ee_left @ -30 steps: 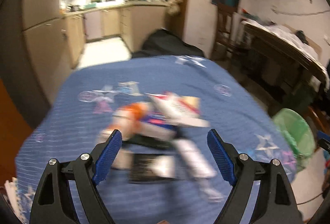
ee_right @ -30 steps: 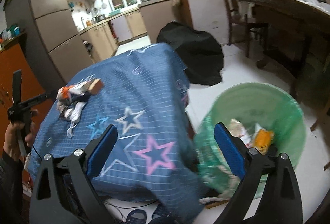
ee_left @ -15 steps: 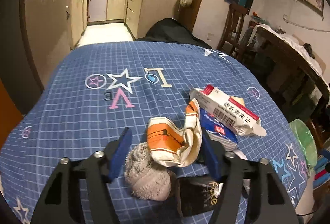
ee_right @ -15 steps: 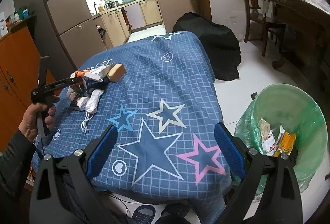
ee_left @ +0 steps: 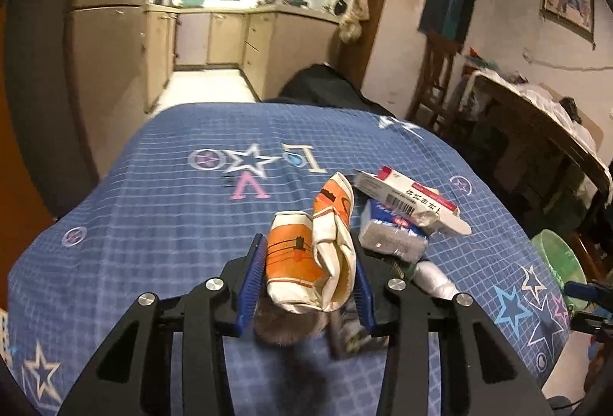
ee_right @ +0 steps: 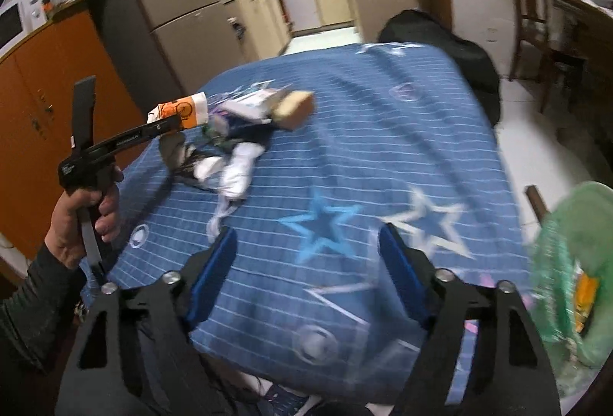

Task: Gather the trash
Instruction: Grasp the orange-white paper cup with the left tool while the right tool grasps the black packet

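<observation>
**One wrapper pinched, a heap left to clear**

My left jaws are narrowed onto a crumpled orange-and-white carton (ee_left: 310,255), both blue pads pressed against its sides; the right-hand view shows it raised clear of the pile. The left gripper (ee_left: 308,278) therefore has its load. My right gripper (ee_right: 306,270) hangs with its jaws wide and nothing between them, out over the near corner of the counter (ee_right: 383,132).

Going left to right across the blue star-patterned cloth: a grey fuzzy lump (ee_left: 285,329) sits directly under the held carton, then a dark packet (ee_left: 346,333), a white tube-like thing (ee_left: 435,278), a blue-and-white pouch (ee_left: 390,230), and the long white box with red print (ee_left: 410,197) lying across the pouch. Farthest right, off the counter's edge, is the green bin (ee_right: 574,262) — something yellow-orange and pale already lies inside it.

By my reading the job is partly done: some trash is binned, one piece is in hand, and roughly five more wait on the counter.
</observation>
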Available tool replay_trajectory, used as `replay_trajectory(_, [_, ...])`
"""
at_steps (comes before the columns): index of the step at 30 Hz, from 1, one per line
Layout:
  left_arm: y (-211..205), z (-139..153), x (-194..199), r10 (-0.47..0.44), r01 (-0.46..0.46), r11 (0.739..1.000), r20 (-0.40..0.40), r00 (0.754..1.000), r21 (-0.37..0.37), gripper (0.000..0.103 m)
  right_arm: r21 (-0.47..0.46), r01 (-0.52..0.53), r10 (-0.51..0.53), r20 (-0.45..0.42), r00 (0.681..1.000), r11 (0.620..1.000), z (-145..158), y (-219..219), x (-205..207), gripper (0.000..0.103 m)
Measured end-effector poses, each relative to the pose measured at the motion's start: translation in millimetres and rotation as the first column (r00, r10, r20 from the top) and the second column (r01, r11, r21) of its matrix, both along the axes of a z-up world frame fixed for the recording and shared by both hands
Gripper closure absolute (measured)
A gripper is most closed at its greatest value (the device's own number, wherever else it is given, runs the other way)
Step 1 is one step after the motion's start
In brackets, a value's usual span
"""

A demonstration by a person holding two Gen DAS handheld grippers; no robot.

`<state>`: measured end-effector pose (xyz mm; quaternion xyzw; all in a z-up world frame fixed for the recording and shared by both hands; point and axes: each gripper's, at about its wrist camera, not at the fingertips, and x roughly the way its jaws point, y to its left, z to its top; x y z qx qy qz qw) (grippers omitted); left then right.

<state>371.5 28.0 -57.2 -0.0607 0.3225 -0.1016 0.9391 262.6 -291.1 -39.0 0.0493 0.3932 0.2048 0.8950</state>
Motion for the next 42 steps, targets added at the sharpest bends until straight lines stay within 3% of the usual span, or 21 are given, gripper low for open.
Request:
replay_trajectory(4, [20,2,-29,0.048,-0.047,0.998,0.018,0.999,-0.031,0.06,0.014,-0.076,0.076,-0.016,0.997,0.997,-5,37,16,0.044])
replay_trajectory(8, [33,2,-44,0.061,-0.06,0.997,0.009,0.998,-0.05,0.06,-0.008,-0.209,0.209,0.008,0.978,0.978,-7,86,32,0.044])
replay_trajectory(13, [35,2,-54,0.059,-0.057,0.996,0.017,0.998,-0.063,0.06,-0.138,-0.345,0.352,0.03,0.936,0.929,-13,146,63,0.044])
replay_trajectory(21, [47,2,-56,0.069,-0.067,0.993,0.013,0.998,-0.098,0.06,-0.258,-0.415,0.423,-0.025,0.906,0.873,-31,181,106,0.038])
replay_trajectory(26, [45,3,-58,0.067,-0.065,0.993,0.019,0.998,-0.103,0.06,-0.277,-0.418,0.428,-0.029,0.903,0.865,-39,187,108,0.039])
replay_trajectory(27, [45,4,-59,0.066,-0.064,0.992,0.021,0.998,-0.108,0.06,-0.272,-0.415,0.426,-0.024,0.905,0.868,-38,188,108,0.046])
replay_trajectory(30, [47,8,-62,0.069,-0.064,0.99,0.037,0.997,-0.122,0.06,-0.234,-0.384,0.397,0.008,0.918,0.893,-33,183,101,0.052])
replay_trajectory(42, [52,42,-82,0.065,-0.047,0.985,0.103,0.993,-0.168,0.06,-0.116,-0.247,0.26,0.111,0.959,0.962,12,137,60,0.053])
